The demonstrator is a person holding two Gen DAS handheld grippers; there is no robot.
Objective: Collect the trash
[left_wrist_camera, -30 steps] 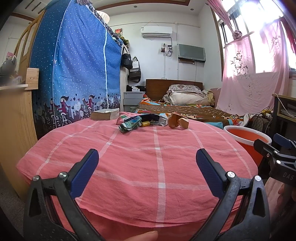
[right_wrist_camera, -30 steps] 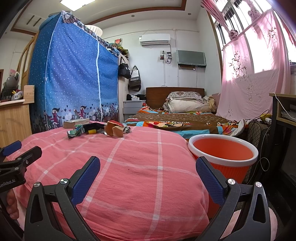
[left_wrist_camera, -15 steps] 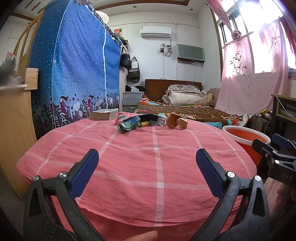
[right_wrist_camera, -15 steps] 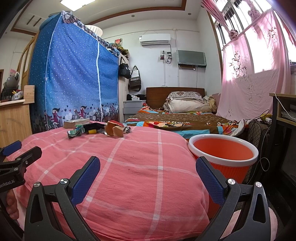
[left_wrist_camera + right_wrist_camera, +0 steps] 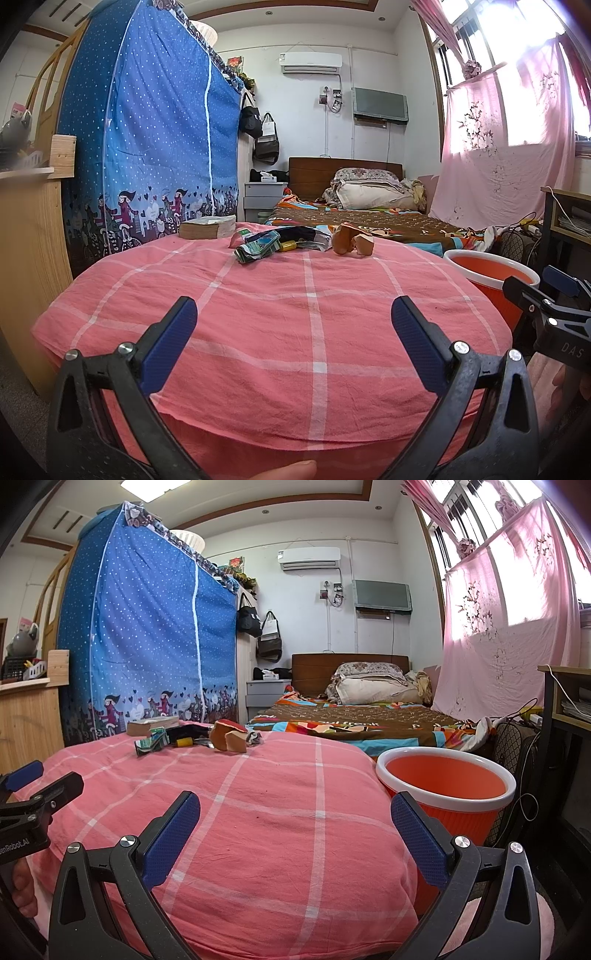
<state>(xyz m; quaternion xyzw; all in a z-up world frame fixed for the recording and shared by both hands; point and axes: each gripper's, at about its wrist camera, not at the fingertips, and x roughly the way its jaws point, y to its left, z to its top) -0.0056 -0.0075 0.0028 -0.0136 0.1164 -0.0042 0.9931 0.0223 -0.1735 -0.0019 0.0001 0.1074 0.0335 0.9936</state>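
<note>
A pile of trash lies at the far end of the pink checked surface (image 5: pixel 295 314): a crumpled green wrapper (image 5: pixel 256 248), a small yellow item (image 5: pixel 287 245), dark and silvery wrappers (image 5: pixel 308 236) and brown crumpled paper (image 5: pixel 351 242). The pile also shows in the right wrist view: green wrapper (image 5: pixel 151 743), brown paper (image 5: pixel 229 736). An orange bin with a white rim (image 5: pixel 445 781) stands to the right of the surface, also in the left wrist view (image 5: pixel 491 267). My left gripper (image 5: pixel 293 338) is open and empty, well short of the pile. My right gripper (image 5: pixel 295 829) is open and empty beside the bin.
A thick book (image 5: pixel 207 227) lies left of the pile. A blue fabric wardrobe (image 5: pixel 147 147) and a wooden desk (image 5: pixel 26 240) stand at the left. A bed (image 5: pixel 354 716) is behind, with a pink curtain (image 5: pixel 491 646) and cables (image 5: pixel 524 716) at the right.
The left wrist view has shifted slightly, so the pile and bin sit a little lower and closer. The right gripper has barely moved. Both stay open.
</note>
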